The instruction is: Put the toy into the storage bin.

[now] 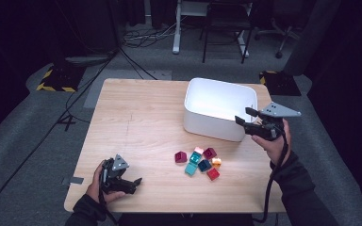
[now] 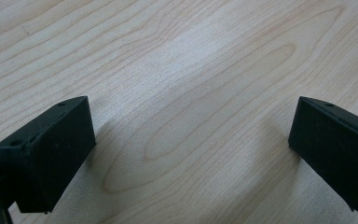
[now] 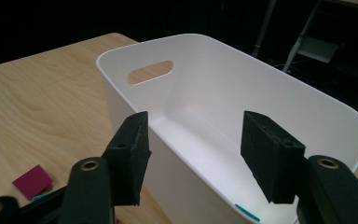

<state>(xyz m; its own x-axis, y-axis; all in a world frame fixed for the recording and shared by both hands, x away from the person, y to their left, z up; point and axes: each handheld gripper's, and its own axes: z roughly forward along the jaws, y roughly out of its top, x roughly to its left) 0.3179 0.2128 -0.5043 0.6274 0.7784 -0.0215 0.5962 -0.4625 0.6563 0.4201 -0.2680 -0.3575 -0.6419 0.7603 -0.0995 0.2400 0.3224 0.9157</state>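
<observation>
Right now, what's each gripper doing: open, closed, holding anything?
Left gripper: open, empty, low over bare table.
Right gripper: open, empty, over the near edge of the white bin.

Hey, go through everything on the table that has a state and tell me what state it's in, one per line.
Left hand-held gripper: open, holding nothing, low over bare wood.
Right hand-held gripper: open, holding nothing, above the bin's near rim.
White bin: upright, one teal piece visible inside.
Coloured blocks: clustered on the table, outside the bin.
</observation>
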